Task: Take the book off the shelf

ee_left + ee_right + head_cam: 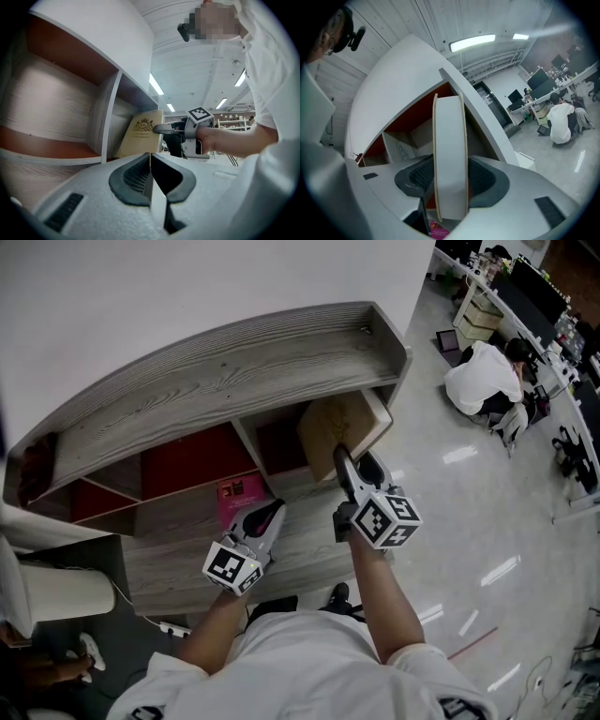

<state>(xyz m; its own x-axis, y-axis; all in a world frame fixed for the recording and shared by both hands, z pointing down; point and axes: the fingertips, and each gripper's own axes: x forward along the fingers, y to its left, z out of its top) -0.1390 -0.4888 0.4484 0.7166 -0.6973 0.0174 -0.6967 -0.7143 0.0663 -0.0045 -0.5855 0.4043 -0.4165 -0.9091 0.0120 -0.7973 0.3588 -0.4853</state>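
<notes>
The right gripper [343, 463] is clamping the book [450, 140] in the shelf [234, 371]; the left gripper [150, 161] is hovering nearby. Its jaws are pressing together, empty.

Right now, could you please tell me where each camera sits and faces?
Head view: on the head, looking down at the shelf, left gripper, right gripper, both forearms.
Left gripper view: on that gripper, along shut jaws toward the book.
Right gripper view: on that gripper, facing the gripped book.
All share the book.
</notes>
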